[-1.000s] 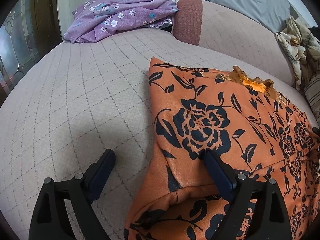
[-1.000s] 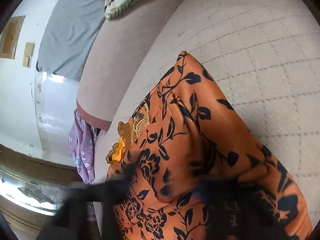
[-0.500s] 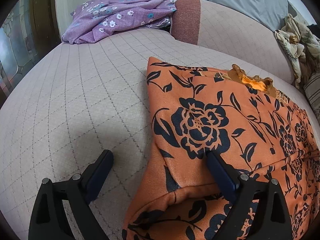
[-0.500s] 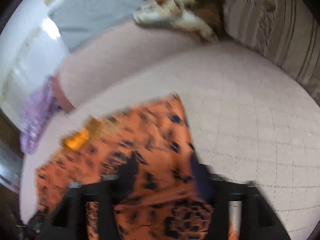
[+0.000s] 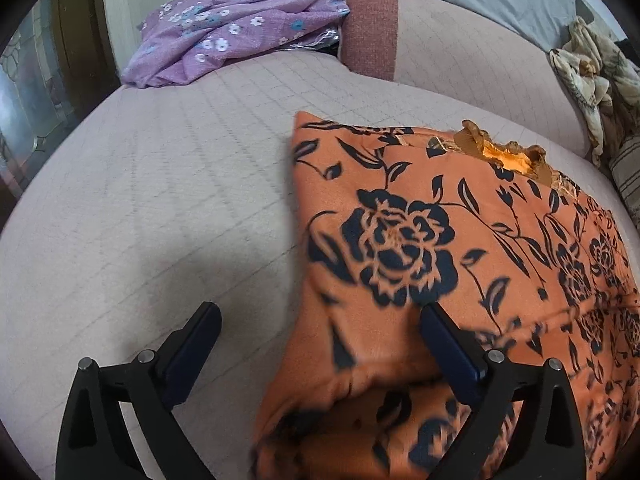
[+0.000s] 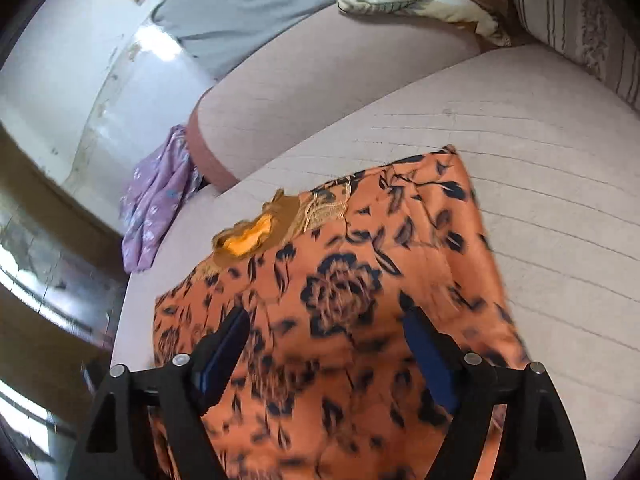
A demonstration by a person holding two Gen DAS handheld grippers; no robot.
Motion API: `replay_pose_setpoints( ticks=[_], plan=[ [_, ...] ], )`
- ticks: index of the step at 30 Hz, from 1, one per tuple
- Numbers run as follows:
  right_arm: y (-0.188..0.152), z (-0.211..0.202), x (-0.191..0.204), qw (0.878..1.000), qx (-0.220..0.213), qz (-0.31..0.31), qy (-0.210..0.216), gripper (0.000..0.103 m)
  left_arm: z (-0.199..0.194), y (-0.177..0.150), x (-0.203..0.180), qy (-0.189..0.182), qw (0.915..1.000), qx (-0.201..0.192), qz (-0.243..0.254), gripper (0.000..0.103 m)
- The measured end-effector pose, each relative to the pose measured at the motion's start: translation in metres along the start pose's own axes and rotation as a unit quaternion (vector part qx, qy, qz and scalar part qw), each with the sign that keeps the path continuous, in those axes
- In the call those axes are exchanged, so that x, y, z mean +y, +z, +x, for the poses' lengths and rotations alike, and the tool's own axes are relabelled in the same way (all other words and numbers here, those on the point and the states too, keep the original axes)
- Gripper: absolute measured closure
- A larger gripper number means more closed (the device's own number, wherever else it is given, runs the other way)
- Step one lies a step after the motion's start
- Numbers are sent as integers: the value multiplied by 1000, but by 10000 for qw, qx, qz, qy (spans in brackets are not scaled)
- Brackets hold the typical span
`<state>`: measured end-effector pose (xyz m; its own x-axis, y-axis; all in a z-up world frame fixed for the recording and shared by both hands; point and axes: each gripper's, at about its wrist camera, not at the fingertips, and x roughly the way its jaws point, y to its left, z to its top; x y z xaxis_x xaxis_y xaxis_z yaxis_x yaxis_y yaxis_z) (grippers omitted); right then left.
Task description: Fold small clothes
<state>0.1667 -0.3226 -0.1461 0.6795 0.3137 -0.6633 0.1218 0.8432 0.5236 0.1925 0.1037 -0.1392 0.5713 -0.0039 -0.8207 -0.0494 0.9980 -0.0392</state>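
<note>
An orange garment with black flowers [image 5: 440, 240] lies folded on the pale quilted sofa seat [image 5: 160, 200]; its frilled neckline [image 5: 508, 156] points to the sofa back. My left gripper [image 5: 320, 332] is open and empty, astride the garment's folded left edge, its right finger over the cloth and its left finger over bare seat. The garment also shows in the right wrist view [image 6: 360, 280]. My right gripper [image 6: 326, 336] is open and empty above the garment's middle.
A purple flowered cloth [image 5: 236, 28] lies bunched at the far left of the seat. A cream patterned cloth [image 5: 592, 72] is piled at the far right by a striped cushion [image 6: 580, 20]. A grey sheet [image 6: 248, 4] hangs over the sofa back.
The right gripper has swung round from a tilted view close to the cloth and pulled back above the garment. The left gripper has hardly moved. The garment lies flat.
</note>
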Motion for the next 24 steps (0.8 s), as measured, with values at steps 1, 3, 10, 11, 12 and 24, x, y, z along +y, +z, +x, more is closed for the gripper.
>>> replay_pose_setpoints(
  ticks=[1, 3, 10, 11, 12, 24],
  plan=[
    [-8, -15, -6, 10000, 19, -72, -67, 21, -14, -4, 5, -81, 9999, -73, -93, 4],
    [-27, -41, -20, 9994, 110, -250, -227, 21, -49, -18, 20, -383, 9985, -228, -325, 4],
    [-88, -114, -91, 9963, 705, -187, -449, 21, -125, -108, 70, -528, 9952, 149, -810, 4],
    [-92, -114, -96, 9963, 763, -98, -388, 21, -130, -121, 72, -539, 9948, 251, -825, 4],
    [-102, -117, -105, 9955, 901, 65, -270, 21, -134, -131, 72, -549, 9947, 296, -814, 4],
    [-166, -120, -103, 9894, 1429, 126, 224, 33, -129, -197, 57, -141, 9949, 803, -596, 28]
  ],
)
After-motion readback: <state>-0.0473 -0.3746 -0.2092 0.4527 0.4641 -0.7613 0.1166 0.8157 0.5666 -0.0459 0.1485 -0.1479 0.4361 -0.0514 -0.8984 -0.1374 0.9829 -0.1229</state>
